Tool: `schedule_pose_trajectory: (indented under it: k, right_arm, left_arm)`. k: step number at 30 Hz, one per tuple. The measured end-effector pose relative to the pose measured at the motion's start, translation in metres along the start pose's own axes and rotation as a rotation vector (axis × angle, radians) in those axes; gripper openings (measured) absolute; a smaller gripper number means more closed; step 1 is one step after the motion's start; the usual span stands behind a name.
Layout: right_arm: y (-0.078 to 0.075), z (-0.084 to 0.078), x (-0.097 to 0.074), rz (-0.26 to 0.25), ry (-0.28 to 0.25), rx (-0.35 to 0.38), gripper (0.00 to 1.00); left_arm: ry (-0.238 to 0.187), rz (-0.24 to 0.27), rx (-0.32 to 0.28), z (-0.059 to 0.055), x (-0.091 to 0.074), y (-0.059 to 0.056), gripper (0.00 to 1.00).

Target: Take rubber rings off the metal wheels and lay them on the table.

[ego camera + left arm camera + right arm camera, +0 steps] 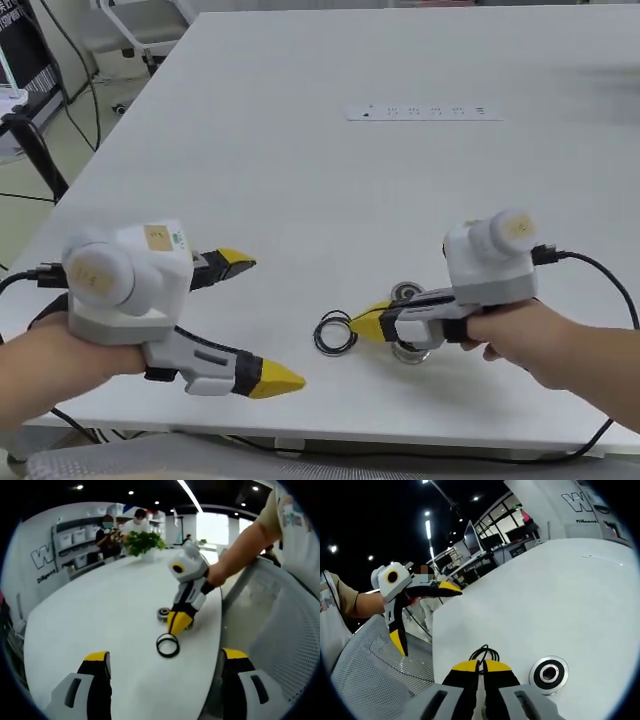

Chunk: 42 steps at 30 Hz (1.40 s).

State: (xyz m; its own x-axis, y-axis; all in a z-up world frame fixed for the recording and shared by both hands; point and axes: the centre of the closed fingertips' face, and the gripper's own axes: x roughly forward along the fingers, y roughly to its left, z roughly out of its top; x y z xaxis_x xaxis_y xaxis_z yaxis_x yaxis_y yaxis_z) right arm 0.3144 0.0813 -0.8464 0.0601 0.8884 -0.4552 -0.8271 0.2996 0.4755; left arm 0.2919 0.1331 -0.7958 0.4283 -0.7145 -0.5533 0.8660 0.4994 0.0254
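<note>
Two or so thin black rubber rings (335, 333) are lying flat and overlapping as loose loops on the white table (300, 180), near its front edge, free of any wheel. Just beside them a small metal wheel (407, 292) is resting flat, showing in the right gripper view as a silver disc with a dark band around a central hole (549, 673). A second wheel (410, 351) is sitting nearer the edge, partly covered from above.

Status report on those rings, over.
Left gripper open, hovering clear. Right gripper shut, tips at black rubber rings lying on white table. Two round metal wheels beside it. Nothing in the way.
</note>
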Motion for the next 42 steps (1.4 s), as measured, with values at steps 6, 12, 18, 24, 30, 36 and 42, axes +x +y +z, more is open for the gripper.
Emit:
schedule_pose_trajectory:
  k: [6,12,18,24,30,36,42]
  right_arm:
    - [-0.005,-0.001,0.000,-0.024,0.010,-0.016,0.02]
    - [-0.007,-0.001,-0.001,-0.036,0.014,-0.034,0.06]
    - [-0.007,-0.002,-0.004,-0.047,0.023,-0.068,0.12]
    - [-0.002,0.006,-0.010,-0.047,0.001,-0.095,0.19]
    - [0.001,0.015,-0.019,-0.059,-0.024,-0.129,0.28]
    - [0.008,0.027,-0.037,-0.072,-0.058,-0.174,0.37]
    - [0.014,0.034,-0.059,-0.098,-0.079,-0.240,0.45]
  left_arm:
    - [0.003,-0.005,0.003,0.001,0.002,-0.002,0.92]
    - [0.006,-0.002,0.001,0.001,0.002,-0.001,0.92]
    - [0.005,-0.004,0.004,0.002,0.002,-0.002,0.92]
    - [-0.004,0.000,0.005,0.007,0.000,-0.001,0.92]
    - [-0.018,0.008,0.005,0.012,0.000,0.001,0.92]
    - [-0.034,0.016,0.006,0.021,-0.002,0.002,0.92]
    - [-0.055,0.023,0.011,0.033,-0.006,0.003,0.92]
